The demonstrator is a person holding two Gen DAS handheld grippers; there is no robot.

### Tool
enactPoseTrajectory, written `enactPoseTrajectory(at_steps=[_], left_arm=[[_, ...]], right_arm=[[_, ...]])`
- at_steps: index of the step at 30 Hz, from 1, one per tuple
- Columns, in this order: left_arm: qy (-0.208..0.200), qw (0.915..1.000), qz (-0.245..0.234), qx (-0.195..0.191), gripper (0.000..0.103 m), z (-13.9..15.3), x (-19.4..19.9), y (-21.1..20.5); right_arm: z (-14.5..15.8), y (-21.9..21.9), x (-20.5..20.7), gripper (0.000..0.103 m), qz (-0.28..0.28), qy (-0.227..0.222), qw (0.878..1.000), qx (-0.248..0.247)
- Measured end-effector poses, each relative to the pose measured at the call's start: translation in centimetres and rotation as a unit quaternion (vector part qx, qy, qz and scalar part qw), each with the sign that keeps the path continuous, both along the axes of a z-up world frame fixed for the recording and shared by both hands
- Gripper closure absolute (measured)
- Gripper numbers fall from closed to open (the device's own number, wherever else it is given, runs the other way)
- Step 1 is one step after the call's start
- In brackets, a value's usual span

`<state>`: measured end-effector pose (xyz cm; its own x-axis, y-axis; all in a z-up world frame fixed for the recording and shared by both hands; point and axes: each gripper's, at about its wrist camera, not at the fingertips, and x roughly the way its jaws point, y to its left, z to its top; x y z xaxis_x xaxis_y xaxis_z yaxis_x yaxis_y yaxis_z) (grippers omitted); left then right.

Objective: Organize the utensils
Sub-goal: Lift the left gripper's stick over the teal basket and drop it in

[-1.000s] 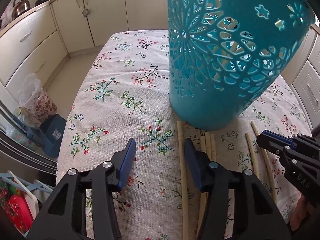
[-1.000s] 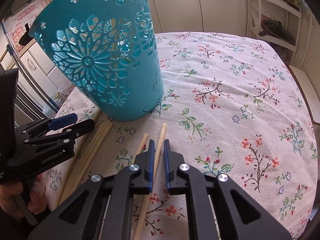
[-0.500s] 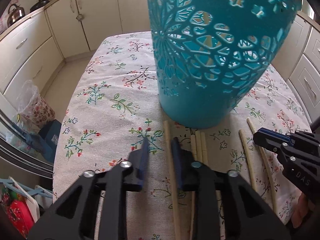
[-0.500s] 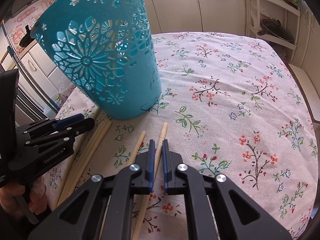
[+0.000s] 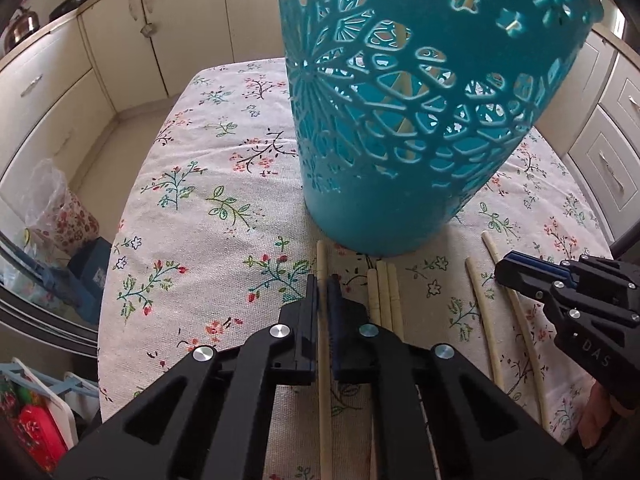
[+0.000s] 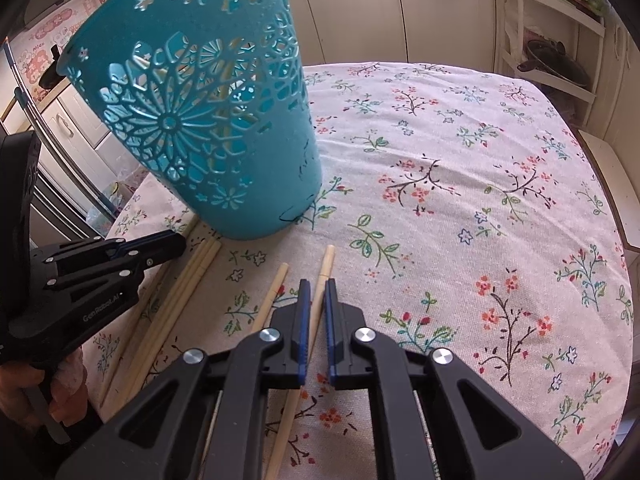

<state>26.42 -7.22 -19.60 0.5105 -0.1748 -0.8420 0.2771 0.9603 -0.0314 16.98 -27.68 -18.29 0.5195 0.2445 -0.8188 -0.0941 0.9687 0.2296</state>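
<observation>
Below basket (image 5: 404, 120) | left tongs (image 5: 322, 292) newly clenched on chopstick (image 5: 322, 264) | right tongs (image 6: 315, 300) unchanged, gripping chopstick (image 6: 326, 264)

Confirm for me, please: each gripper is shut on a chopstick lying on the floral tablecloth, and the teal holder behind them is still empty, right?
Not quite: the teal holder already has chopsticks inside, visible through its cut-outs in the left wrist view. The rest holds: left gripper and right gripper each clamp a chopstick on the tablecloth.
</observation>
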Motion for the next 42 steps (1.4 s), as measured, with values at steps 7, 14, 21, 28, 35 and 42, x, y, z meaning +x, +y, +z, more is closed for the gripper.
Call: enactPoseTrajectory(at_steps=[7,14,21,28,35,42], left_arm=[[-0.033,0.9979,0.015,-0.054,0.098,2.1,-1.7,2.4],[-0.087,0.9901,0.029,-0.107,0.098,6.3,-3.5,5.1],[-0.148,0.9778,0.032,-0.145,0.098,11.8,-5.1,6.3],[-0.207,0.9632,0.019,-0.170,0.098,17.3,-6.1,5.8],[-0.260,0.9466,0.017,-0.190,0.098,21.9,-4.6,4.5],[-0.319,0.9249,0.017,-0.206,0.098,26.0,-2.1,2.3]], right_arm=[[0.0,-0.1,-1.0,0.097,0.002,0.000,1.000,0.001],[-0.2,-0.2,-1.7,0.097,-0.002,-0.019,1.000,0.006],[-0.1,0.1,-2.2,0.097,-0.001,-0.022,1.000,0.005],[0.0,0.1,-2.0,0.097,-0.001,-0.022,1.000,0.009],[-0.1,-0.2,-1.7,0.097,-0.002,-0.022,1.000,0.014],[-0.1,-0.6,-1.6,0.097,-0.003,-0.021,0.999,0.025]])
